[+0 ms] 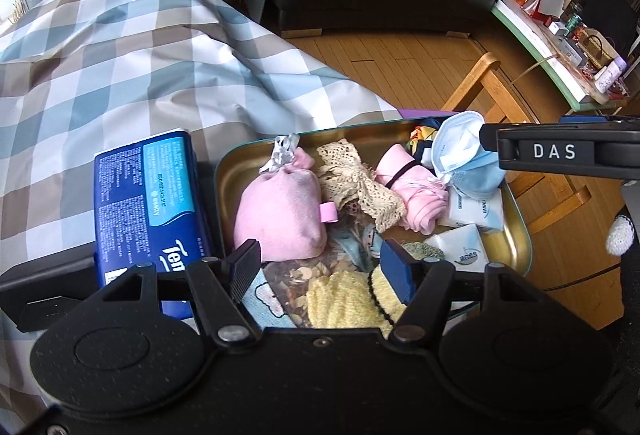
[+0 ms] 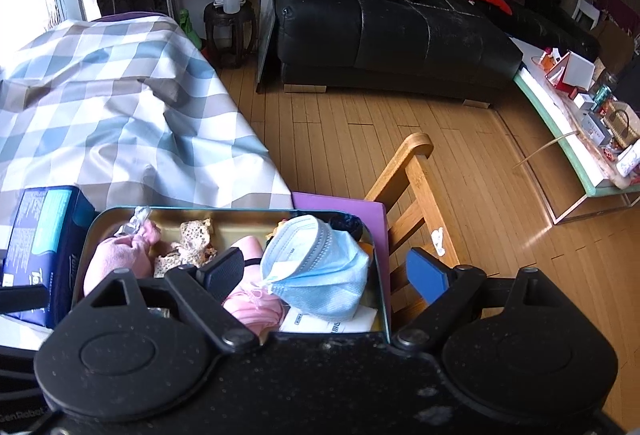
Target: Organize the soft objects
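A gold metal tin (image 1: 240, 163) (image 2: 240, 225) holds soft things: a pink drawstring pouch (image 1: 280, 211) (image 2: 112, 259), beige lace (image 1: 356, 183) (image 2: 192, 239), a rolled pink cloth (image 1: 416, 191) (image 2: 256, 305), blue face masks (image 1: 468, 159) (image 2: 320, 267), tissue packs (image 1: 464, 251) and a yellow knit piece (image 1: 344, 299). My left gripper (image 1: 320, 267) is open, low over the tin's near end, above the yellow knit. My right gripper (image 2: 328, 275) is open above the masks at the tin's right end; it also shows in the left wrist view (image 1: 560, 151).
A blue tissue package (image 1: 148, 203) (image 2: 44, 247) lies left of the tin on the checked tablecloth (image 1: 120, 75) (image 2: 120, 115). A wooden chair (image 2: 416, 195) stands right of the table. A black sofa (image 2: 380, 27) and a cluttered side table (image 2: 580, 123) are beyond.
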A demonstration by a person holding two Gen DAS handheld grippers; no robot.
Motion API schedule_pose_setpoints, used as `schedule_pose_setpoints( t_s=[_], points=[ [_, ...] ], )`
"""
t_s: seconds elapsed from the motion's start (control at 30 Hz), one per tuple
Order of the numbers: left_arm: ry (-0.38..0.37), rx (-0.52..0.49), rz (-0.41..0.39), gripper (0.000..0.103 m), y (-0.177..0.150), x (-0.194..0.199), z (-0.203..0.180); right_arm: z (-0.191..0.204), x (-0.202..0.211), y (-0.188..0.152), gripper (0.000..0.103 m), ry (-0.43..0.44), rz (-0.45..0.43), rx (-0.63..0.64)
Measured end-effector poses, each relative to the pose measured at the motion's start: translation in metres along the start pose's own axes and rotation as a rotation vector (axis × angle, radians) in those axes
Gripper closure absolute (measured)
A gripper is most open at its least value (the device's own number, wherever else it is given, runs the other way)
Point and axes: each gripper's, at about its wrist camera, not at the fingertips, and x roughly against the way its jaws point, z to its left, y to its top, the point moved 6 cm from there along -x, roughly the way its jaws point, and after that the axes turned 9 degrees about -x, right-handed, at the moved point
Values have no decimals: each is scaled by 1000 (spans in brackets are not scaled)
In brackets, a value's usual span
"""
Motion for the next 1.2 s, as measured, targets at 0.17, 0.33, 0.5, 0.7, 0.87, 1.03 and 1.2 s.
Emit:
schedule_pose_setpoints(
  t_s=[0.17,0.33,0.5,0.7,0.87,1.03,1.2],
  points=[
    [-4,17,2,41,-5,-2,7,11,2,-7,14,13,1,-7],
    [0,11,-1,41,-7,1,8,13,6,-17,14,7,-12,-34],
    [1,26,-14,41,-10,4,8,3,15,-26,13,-3,-46,-86],
    [-5,32,-16,41,-18,11,4,-8,21,-41,9,-33,-75,-136],
    [-1,38,-24,41,-29,17,3,-2,30,-55,6,-74,-136,-91],
    [6,78,-51,41,-46,22,8,-1,39,-72,4,-57,-169,-95],
    [32,98,-76,26,-66,25,14,-6,46,-85,1,-45,-182,-135]
  ],
)
